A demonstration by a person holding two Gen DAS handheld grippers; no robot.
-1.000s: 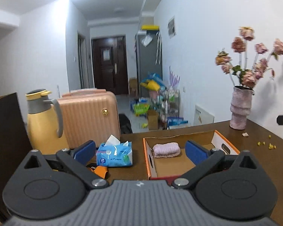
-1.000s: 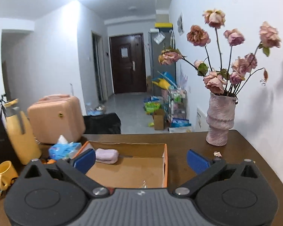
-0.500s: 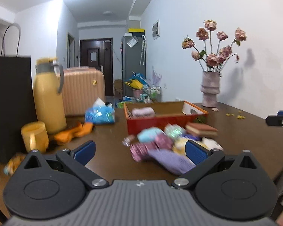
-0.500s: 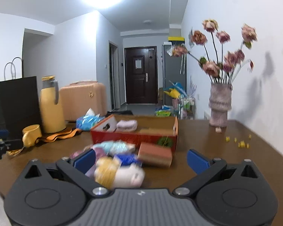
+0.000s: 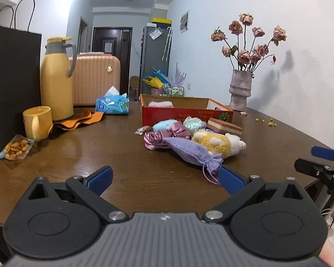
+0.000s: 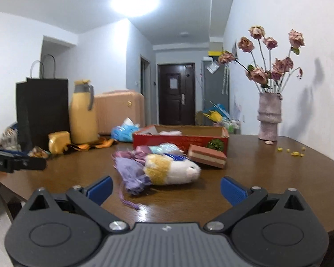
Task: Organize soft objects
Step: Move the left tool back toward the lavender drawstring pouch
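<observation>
A pile of soft things lies on the brown table in front of a red cardboard box (image 5: 187, 114) (image 6: 180, 141). It includes a lilac drawstring pouch (image 5: 192, 152) (image 6: 131, 173), a yellow-and-white plush animal (image 5: 218, 143) (image 6: 171, 170), pink satin cloth (image 5: 158, 136) and a striped sponge block (image 5: 223, 128) (image 6: 207, 155). A pink rolled towel (image 5: 161, 104) lies inside the box. My left gripper (image 5: 165, 179) is open and empty, just short of the pouch. My right gripper (image 6: 165, 188) is open and empty, near the pouch and plush.
A yellow thermos (image 5: 55, 80), yellow mug (image 5: 36, 122), black paper bag (image 5: 10, 84), snack packet (image 5: 16, 148), orange cloth (image 5: 78, 120) and blue tissue pack (image 5: 112, 104) stand at the left. A vase of dried roses (image 5: 240, 91) stands at the back right.
Both grippers have drawn back from over the box and dropped low to the near table edge. The pile of soft things now lies just in front of them. Both stay open.
</observation>
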